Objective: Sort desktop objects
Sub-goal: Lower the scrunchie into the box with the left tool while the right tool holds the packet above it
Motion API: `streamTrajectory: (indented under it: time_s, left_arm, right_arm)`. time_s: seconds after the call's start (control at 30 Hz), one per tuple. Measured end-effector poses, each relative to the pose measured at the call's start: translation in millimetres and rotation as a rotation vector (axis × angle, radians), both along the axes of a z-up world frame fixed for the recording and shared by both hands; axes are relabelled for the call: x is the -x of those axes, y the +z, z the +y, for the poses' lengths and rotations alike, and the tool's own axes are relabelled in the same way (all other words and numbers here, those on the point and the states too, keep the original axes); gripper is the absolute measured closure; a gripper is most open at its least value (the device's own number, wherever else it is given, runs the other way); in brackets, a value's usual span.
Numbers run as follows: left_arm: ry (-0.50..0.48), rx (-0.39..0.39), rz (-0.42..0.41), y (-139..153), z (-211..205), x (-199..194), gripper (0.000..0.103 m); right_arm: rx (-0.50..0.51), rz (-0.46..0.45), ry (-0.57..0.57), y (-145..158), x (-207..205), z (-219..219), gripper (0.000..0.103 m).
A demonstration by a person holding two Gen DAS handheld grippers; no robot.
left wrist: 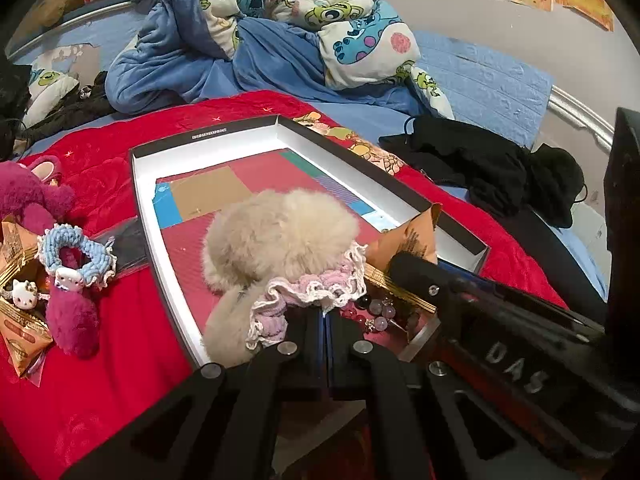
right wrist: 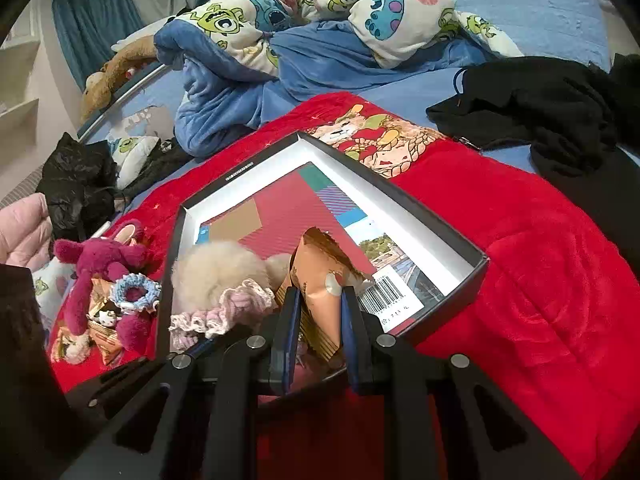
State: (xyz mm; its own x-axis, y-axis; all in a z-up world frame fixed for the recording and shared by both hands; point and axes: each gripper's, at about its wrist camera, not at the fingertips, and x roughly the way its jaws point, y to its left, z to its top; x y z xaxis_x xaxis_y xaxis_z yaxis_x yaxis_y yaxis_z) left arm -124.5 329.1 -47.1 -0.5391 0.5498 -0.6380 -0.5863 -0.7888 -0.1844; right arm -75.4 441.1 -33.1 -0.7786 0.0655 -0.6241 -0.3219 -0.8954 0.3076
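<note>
The pink scrunchie (left wrist: 308,296) I carry on the left is all yarn and lace trim: nearly weightless, limp, nothing to break, so I judge a pinch anywhere on its bunched ruffle will do, though it will flop and may drag whatever it snags. It hangs over the near end of the shallow box (left wrist: 142,184), right against the cream fur pompom (left wrist: 276,236) that already lies inside. The left tongs (left wrist: 325,322) are pinched fully together, the blue pads meeting with the ruffle bunched at their tips.

The snack packet (right wrist: 320,276) on the right is a different matter (crinkly foil film, I would guess slick and easily crushed). I reckon it is light, with a bit of stiffness along its sealed edges, and best held across the flat body, which is where I have it. The right tongs (right wrist: 318,312) stand narrow, both pads pressed on the packet's sides, holding it upright over the near edge of the box, just beside the pompom and the scrunchie.

Outward from there, the box sits on a red blanket (right wrist: 520,280) spread over a bed, its floor covered by a printed sheet with a barcode. Left of it waits a small heap: a blue scrunchie (left wrist: 76,252), a magenta plush toy (right wrist: 104,268), more orange packets and white cat charms. A few purple beads (left wrist: 378,312) lie near the left tongs. Black clothing and a cartoon quilt lie beyond.
</note>
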Motion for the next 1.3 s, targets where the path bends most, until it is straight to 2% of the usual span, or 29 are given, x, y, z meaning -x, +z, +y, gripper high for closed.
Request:
streamTrajectory:
  time_s: [0.17,0.6,0.8,1.3]
  left_arm:
    - [-0.008,0.025,0.014,-1.6,4.3,-3.9,0.102]
    - [-0.006,0.048,0.031,-2.4,7.6,-8.1,0.102]
    - [-0.003,0.052,0.040,-2.8,7.2,-9.9,0.102]
    - [-0.001,0.053,0.055,-4.3,6.5,-9.9,0.102]
  right_arm:
    - [-0.081,-0.036,-0.011,-1.6,6.1,-7.7,0.084]
    - [-0.062,-0.012,-0.002,-3.3,5.0,-4.8,0.084]
    - [-0.106,-0.006,-0.001,-3.0,4.7,-9.5,0.084]
    - [-0.053,0.046,0.016,-4.5,-2.1,-4.2,0.084]
